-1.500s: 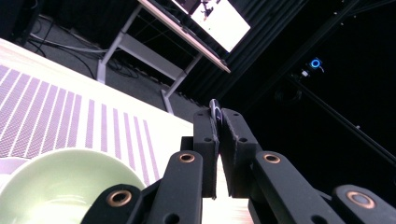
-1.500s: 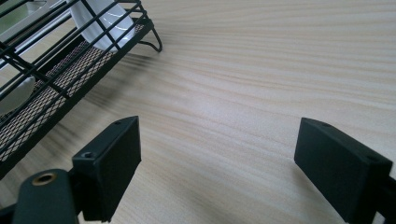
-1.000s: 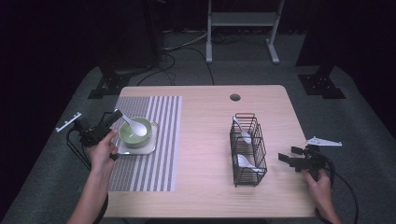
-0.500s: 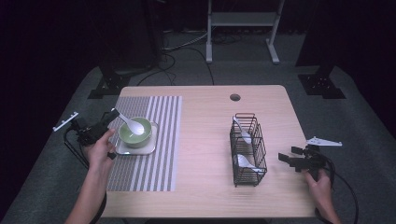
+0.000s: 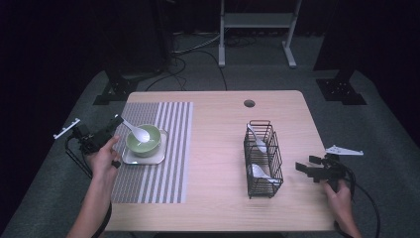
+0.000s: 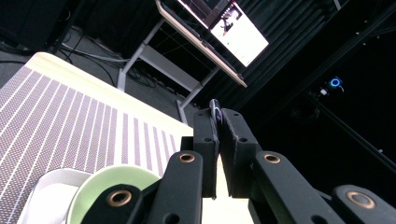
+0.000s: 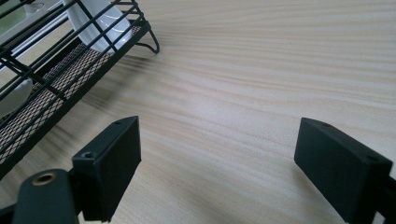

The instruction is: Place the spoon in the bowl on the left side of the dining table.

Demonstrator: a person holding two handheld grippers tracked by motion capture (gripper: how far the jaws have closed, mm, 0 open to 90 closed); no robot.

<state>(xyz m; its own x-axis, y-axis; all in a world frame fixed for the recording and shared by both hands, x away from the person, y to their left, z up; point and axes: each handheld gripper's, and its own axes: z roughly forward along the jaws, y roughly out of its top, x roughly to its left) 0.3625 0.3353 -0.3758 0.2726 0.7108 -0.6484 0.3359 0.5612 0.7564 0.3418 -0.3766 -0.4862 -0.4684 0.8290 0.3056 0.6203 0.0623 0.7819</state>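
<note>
Spoon (image 5: 134, 130) handle pinched in left claw (image 5: 113, 126), bowl end over green bowl (image 5: 143, 141).

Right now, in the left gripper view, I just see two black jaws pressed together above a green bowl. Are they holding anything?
Observer: Yes. The high view shows the left gripper pinching the handle of a white spoon, with its scoop end over the green bowl.
Operator: And the other gripper?
Observer: The right gripper sits open, low over the table, beside a black wire basket.
Operator: Anything in that basket?
Observer: Two more white spoons, one in each half.
</note>
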